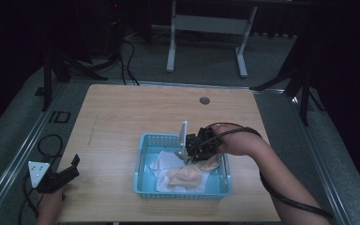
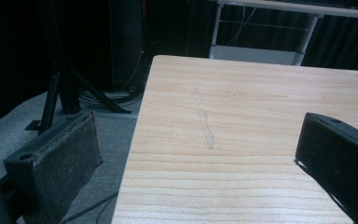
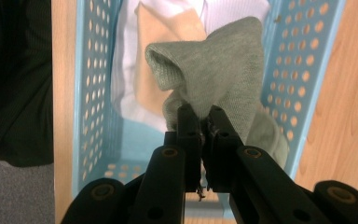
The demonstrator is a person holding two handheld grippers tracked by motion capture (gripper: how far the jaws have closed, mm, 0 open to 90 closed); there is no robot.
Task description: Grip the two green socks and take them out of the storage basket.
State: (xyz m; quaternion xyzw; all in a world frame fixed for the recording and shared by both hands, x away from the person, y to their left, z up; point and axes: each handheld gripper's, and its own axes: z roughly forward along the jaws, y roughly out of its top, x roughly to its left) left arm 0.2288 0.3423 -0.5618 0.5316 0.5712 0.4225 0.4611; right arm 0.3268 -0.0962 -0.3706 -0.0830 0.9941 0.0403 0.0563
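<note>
**Lifting a grey sock out of the blue basket**

Starting at the left, we keep our left gripper (image 1: 61,176) low at about eight o'clock on the table (image 1: 122,112), near its front-left corner and well apart from the basket. In the left gripper view its jaws stand wide apart with bare wood between them and nothing held. We judge it is parked there to stay out of the way, ready to receive or steady whatever comes out next.

Moving toward the centre, the blue basket (image 1: 143,159) sits at roughly six o'clock, close to our edge, so both hands can reach it without stretching. Inside lie white cloth (image 1: 161,164) and a peach-coloured piece (image 1: 185,176), loosely heaped.

At the right side of the basket, our right gripper (image 1: 198,149) comes in from about four o'clock, the forearm angled across the rim. In the right gripper view its jaws are pinched together on a grey sock (image 3: 214,70), gripping a fold near the sock's middle so the cuff hangs open above the heap. The sock is over the basket's inside, between its perforated walls, apparently lifted a little clear of the other cloth. We take the mid-fold grip as chosen to separate this one piece from the pile.
</note>
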